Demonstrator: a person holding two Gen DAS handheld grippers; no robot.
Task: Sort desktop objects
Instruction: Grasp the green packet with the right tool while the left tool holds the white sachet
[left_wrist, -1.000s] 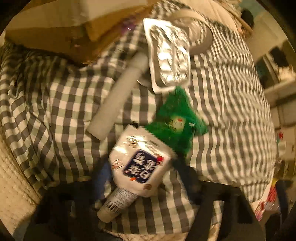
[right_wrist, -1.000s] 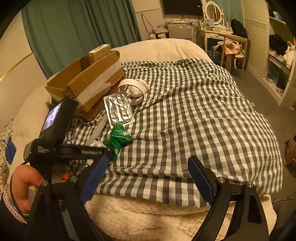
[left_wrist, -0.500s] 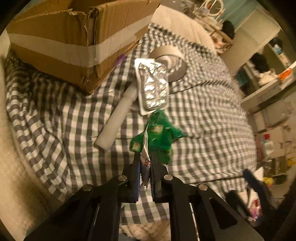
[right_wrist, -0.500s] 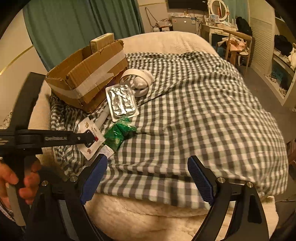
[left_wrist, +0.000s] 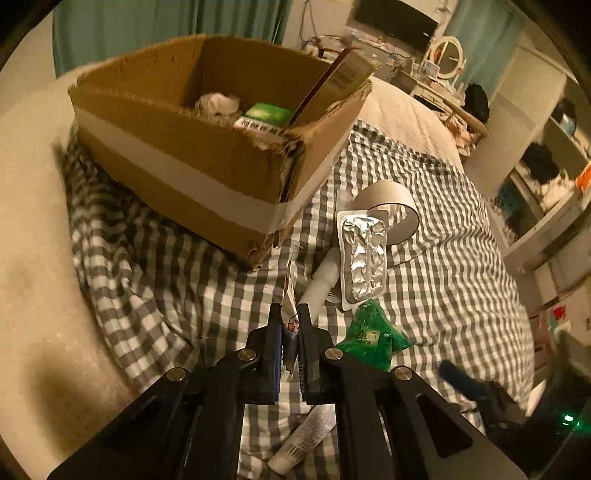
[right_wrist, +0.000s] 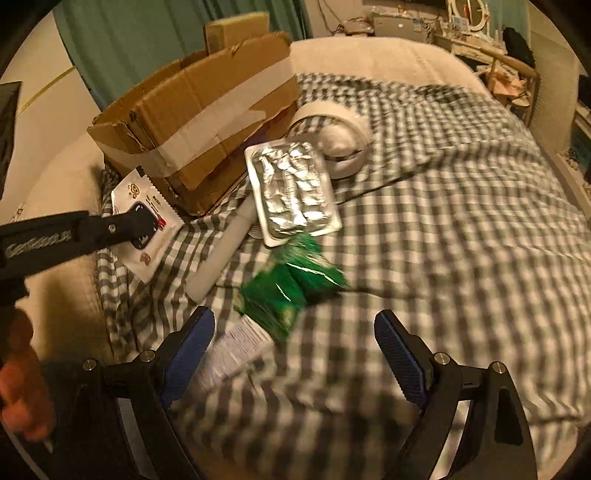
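My left gripper (left_wrist: 290, 325) is shut on a white sachet (left_wrist: 289, 314) held edge-on above the checked cloth, near the cardboard box (left_wrist: 207, 162). From the right wrist view the same sachet (right_wrist: 147, 221) hangs flat in the left gripper (right_wrist: 142, 225) just in front of the box (right_wrist: 199, 122). My right gripper (right_wrist: 295, 354) is open, hovering over the green packet (right_wrist: 291, 280) and a white tube (right_wrist: 236, 350). A foil blister tray (right_wrist: 291, 192), a white cylinder (right_wrist: 225, 254) and a tape roll (right_wrist: 332, 136) lie between box and packet.
The box holds a green packet (left_wrist: 266, 112), a crumpled white thing (left_wrist: 218, 105) and a tall carton (left_wrist: 340, 81). The checked cloth (right_wrist: 461, 221) covers a round cream bed. Shelves and a dresser stand far right. A hand (right_wrist: 22, 391) grips the left tool.
The left gripper shut on the sachet, lifted it off the cloth and carried it toward the box. The right gripper moved forward and lower over the green packet.
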